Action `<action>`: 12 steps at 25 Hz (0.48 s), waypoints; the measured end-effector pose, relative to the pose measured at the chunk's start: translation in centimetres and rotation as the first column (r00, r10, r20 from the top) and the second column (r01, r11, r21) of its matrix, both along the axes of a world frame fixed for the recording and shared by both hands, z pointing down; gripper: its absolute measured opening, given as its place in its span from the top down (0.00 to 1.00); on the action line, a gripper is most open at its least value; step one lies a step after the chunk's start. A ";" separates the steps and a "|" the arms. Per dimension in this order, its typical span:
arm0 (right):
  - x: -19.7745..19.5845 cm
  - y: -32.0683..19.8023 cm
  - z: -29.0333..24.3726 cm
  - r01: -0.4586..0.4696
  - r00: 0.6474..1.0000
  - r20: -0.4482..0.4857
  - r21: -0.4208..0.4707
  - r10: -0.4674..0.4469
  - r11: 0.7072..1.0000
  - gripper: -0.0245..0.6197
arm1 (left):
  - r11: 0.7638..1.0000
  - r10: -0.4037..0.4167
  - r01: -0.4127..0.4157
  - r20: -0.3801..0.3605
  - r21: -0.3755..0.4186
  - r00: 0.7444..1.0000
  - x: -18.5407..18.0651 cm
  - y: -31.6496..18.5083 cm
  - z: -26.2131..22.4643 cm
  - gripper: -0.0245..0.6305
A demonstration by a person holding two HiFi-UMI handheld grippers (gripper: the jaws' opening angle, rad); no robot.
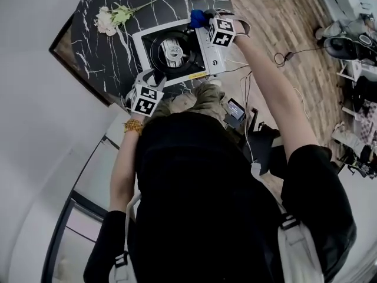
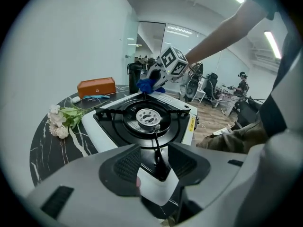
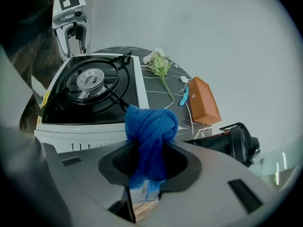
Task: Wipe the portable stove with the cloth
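The portable stove (image 1: 174,52), white with a black burner well, sits on the black marble table (image 1: 94,46). My right gripper (image 3: 149,155) is shut on a knotted blue cloth (image 3: 151,126), which hangs just above the stove's far white edge (image 3: 85,126). In the head view that cloth (image 1: 197,18) sits over the stove's far right corner. My left gripper (image 2: 156,167) stands open at the stove's near corner. The white corner (image 2: 158,190) lies between its jaws, and whether the pads press on it is unclear. From the left gripper view, the right gripper (image 2: 161,77) shows beyond the burner (image 2: 147,117).
A bunch of white flowers (image 1: 112,17) lies left of the stove. An orange case (image 3: 204,100), a blue tool (image 3: 183,96) and a black jug (image 3: 236,143) stand at the table's far side. Cables (image 1: 283,58) run over the wooden floor on the right.
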State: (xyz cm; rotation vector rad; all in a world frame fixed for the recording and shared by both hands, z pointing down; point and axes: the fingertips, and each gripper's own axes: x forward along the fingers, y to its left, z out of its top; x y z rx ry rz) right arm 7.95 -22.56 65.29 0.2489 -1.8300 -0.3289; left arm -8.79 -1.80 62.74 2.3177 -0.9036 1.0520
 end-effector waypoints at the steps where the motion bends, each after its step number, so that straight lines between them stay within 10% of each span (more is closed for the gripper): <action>1: 0.0 0.2 0.2 0.010 1.000 -0.008 0.007 -0.010 1.000 0.80 | 1.000 0.000 0.000 -0.009 -0.010 1.000 0.3 0.1 0.3 0.69; 12: 0.3 3.2 0.5 0.096 0.989 -0.107 -0.098 -0.106 0.991 0.81 | 1.000 0.016 -0.016 -0.005 -0.026 1.000 0.5 0.3 1.7 0.75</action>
